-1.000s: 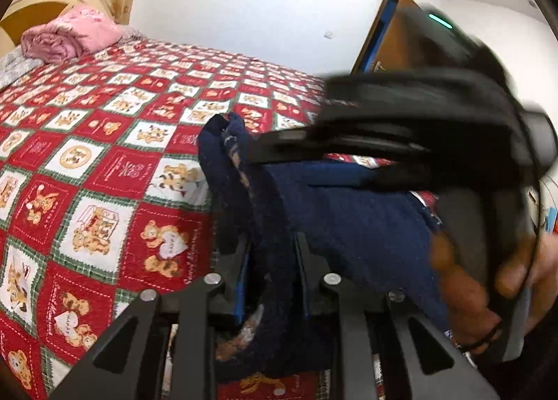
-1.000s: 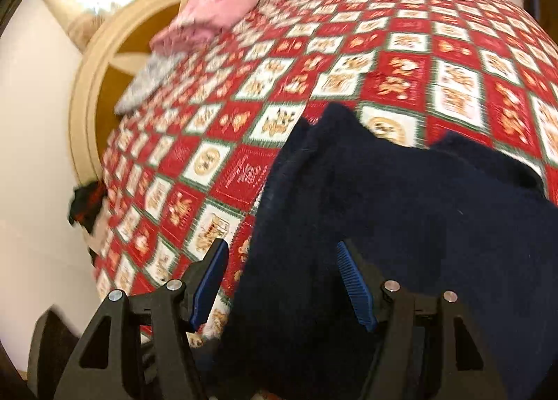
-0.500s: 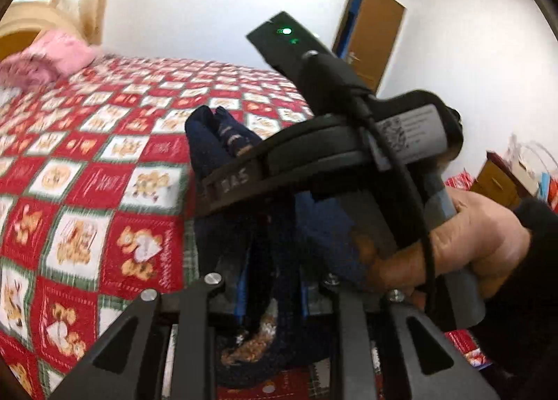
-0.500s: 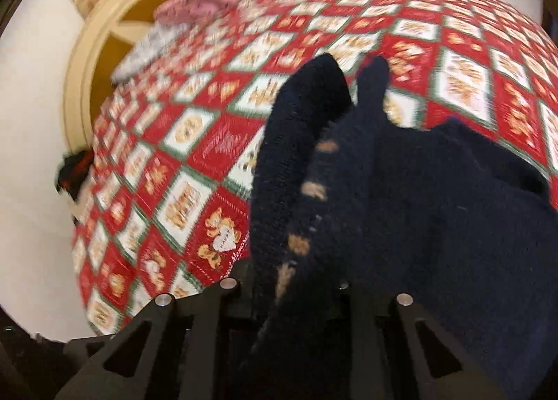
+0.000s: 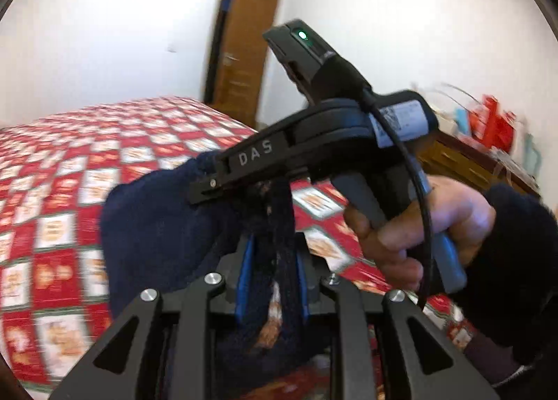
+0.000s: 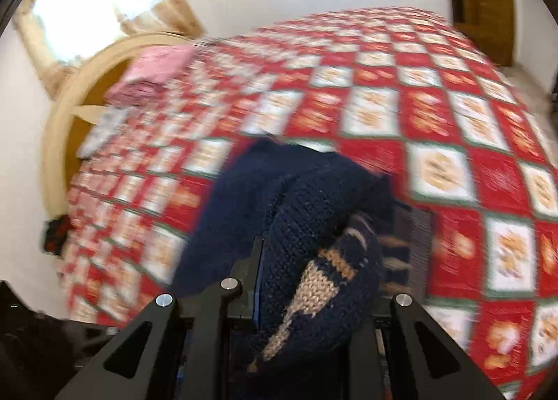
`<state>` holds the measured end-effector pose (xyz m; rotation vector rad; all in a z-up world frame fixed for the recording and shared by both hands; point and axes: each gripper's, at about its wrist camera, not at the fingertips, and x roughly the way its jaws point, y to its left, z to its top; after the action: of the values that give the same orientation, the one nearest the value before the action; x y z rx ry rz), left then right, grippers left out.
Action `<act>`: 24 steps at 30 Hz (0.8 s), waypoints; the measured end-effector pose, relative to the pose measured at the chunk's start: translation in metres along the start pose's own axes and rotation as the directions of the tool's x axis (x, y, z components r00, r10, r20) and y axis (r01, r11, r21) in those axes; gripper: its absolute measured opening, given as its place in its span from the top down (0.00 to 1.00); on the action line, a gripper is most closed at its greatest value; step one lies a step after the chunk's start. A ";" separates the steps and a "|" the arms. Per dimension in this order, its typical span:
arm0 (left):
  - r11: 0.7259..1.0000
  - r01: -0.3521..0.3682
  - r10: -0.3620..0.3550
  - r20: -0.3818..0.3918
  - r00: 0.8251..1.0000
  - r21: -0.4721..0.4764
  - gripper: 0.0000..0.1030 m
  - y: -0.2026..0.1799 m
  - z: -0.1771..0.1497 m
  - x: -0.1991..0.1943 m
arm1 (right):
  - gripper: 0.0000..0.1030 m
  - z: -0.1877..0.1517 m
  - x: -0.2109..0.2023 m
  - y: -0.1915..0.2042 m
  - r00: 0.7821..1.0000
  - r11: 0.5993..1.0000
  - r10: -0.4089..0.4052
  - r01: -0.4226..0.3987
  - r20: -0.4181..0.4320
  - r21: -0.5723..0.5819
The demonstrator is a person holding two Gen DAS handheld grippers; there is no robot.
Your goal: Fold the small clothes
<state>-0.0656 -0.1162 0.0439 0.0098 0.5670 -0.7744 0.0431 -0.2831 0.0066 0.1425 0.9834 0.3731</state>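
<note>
The navy knitted garment [image 5: 157,225] is lifted above the patchwork bedspread [image 5: 87,163], hanging between the two tools, and no neat fold is visible on it. I judge the task is in an early or middle stage: the piece is gathered and raised, but it must yet be laid flat on the bedspread, doubled and smoothed. It looks thick and soft, of dark blue wool with a beige knitted pattern, which shows clearly in the right wrist view [image 6: 314,285]. It is bunched and sags under its own weight, so it will probably drape and not keep a shape by itself.

The left gripper [image 5: 272,274] is clenched on a narrow strand of the garment, with its blue pads pressing the wool from both sides. The right gripper [image 5: 223,183] also grasps the garment, near its upper edge, and the person's right hand [image 5: 418,229] squeezes the handle.

At the far end of the bedspread, by the headboard [image 6: 69,93], lies a pink folded pile [image 6: 153,68]. Both views are blurred.
</note>
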 end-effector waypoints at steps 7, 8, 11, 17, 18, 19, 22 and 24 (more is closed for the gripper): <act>0.998 0.066 -0.065 -0.169 0.983 0.004 0.63 -0.021 -0.027 0.029 | 0.70 -0.031 0.020 -0.056 0.996 0.973 0.092 -0.093 0.011 0.213; 0.998 0.067 -0.065 -0.162 0.985 0.004 0.59 -0.018 -0.024 0.023 | 0.66 -0.030 0.020 -0.056 0.995 0.970 0.098 -0.096 0.003 0.222; 0.999 0.034 -0.036 -0.120 0.992 -0.015 0.29 0.001 -0.010 0.003 | 0.53 -0.028 0.012 -0.056 0.984 0.950 0.175 -0.164 -0.020 0.266; 0.982 -0.066 0.064 -0.016 0.998 -0.175 0.09 0.066 0.009 -0.003 | 0.40 -0.006 0.008 -0.075 0.979 0.896 0.197 -0.199 0.046 0.398; 0.975 -0.086 0.080 -0.036 0.996 -0.203 0.09 0.074 0.010 0.003 | 0.37 -0.002 0.014 -0.078 0.983 0.896 0.183 -0.181 0.034 0.406; 0.967 -0.102 0.088 -0.069 0.994 -0.233 0.09 0.082 0.009 0.011 | 0.37 0.004 0.025 -0.081 0.985 0.897 0.173 -0.161 0.010 0.411; 0.956 -0.135 0.107 -0.118 0.987 -0.260 0.09 0.088 -0.006 0.023 | 0.37 0.019 0.053 -0.087 0.984 0.892 0.174 -0.149 -0.020 0.427; 0.961 -0.154 0.119 -0.159 0.980 -0.231 0.09 0.085 -0.017 0.029 | 0.37 0.028 0.065 -0.089 0.976 0.873 0.216 -0.189 -0.008 0.449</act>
<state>-0.0006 -0.0702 -0.0008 -0.1207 0.7878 -0.5684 0.1205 -0.3404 -0.0547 0.6621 1.1043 0.3385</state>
